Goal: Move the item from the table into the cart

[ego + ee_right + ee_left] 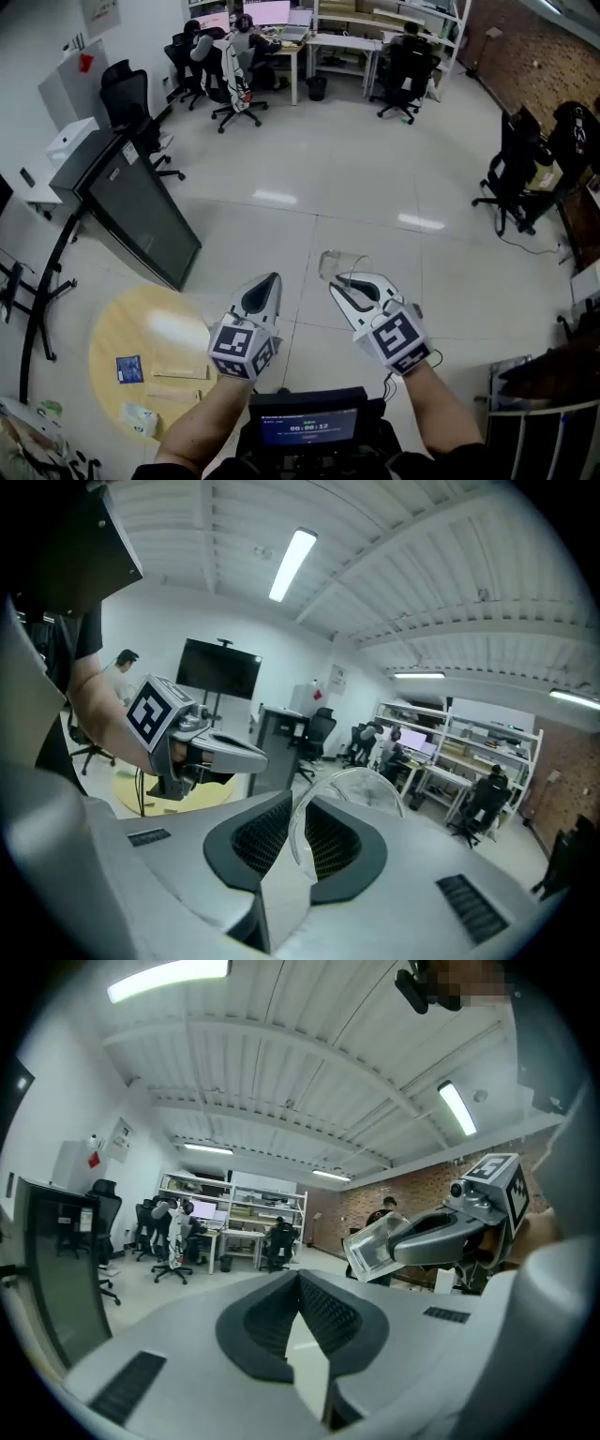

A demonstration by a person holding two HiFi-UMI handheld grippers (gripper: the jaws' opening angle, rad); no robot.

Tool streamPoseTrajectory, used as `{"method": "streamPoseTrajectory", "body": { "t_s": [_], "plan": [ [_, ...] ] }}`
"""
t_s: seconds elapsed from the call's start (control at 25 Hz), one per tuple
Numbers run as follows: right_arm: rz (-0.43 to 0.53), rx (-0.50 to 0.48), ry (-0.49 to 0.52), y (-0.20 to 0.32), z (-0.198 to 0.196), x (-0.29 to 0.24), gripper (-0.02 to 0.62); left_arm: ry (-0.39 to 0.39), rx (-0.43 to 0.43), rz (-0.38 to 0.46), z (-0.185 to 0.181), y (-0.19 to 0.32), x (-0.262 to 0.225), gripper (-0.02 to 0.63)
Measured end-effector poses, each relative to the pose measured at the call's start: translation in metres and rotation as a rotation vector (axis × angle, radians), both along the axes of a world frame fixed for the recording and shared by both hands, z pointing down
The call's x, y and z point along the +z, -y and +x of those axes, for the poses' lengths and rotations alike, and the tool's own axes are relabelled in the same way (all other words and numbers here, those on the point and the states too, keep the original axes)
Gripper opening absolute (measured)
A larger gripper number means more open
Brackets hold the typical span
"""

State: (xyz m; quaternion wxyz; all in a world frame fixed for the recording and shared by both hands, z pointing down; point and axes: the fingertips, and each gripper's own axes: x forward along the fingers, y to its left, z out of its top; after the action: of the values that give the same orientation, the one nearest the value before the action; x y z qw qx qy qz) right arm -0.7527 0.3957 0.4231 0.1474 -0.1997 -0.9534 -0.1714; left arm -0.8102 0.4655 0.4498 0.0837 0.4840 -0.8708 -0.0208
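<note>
My right gripper (337, 284) is shut on a clear plastic cup (337, 265), held in the air above the pale floor. In the right gripper view the cup's rim (361, 787) is pinched between the jaws of that gripper (295, 822). The left gripper view shows the same cup (375, 1246) sticking out of the right gripper's tips. My left gripper (272, 279) hangs just left of it, shut with nothing between its pads (300, 1288). The round yellow table (112, 333) lies at the lower left, behind both grippers.
A blue packet (129, 368) and pale flat items remain on the table. A black slanted panel (141, 211) stands beyond it. A white railed frame (544, 422) is at the lower right. Office chairs (511, 178) and desks with seated people (234, 56) ring the open floor.
</note>
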Motion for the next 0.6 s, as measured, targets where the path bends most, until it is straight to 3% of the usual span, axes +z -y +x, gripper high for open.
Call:
{"method": "streamPoseTrajectory", "body": {
  "t_s": [0.4,0.6],
  "plan": [
    [-0.030,0.434,0.061,0.218,0.050,-0.016,0.040,0.063,0.402,0.026,0.017,0.233,-0.021,0.000],
    [-0.029,0.663,0.067,0.333,0.119,-0.019,0.040,0.142,0.637,-0.004,0.078,0.361,-0.021,0.000]
  ]
}}
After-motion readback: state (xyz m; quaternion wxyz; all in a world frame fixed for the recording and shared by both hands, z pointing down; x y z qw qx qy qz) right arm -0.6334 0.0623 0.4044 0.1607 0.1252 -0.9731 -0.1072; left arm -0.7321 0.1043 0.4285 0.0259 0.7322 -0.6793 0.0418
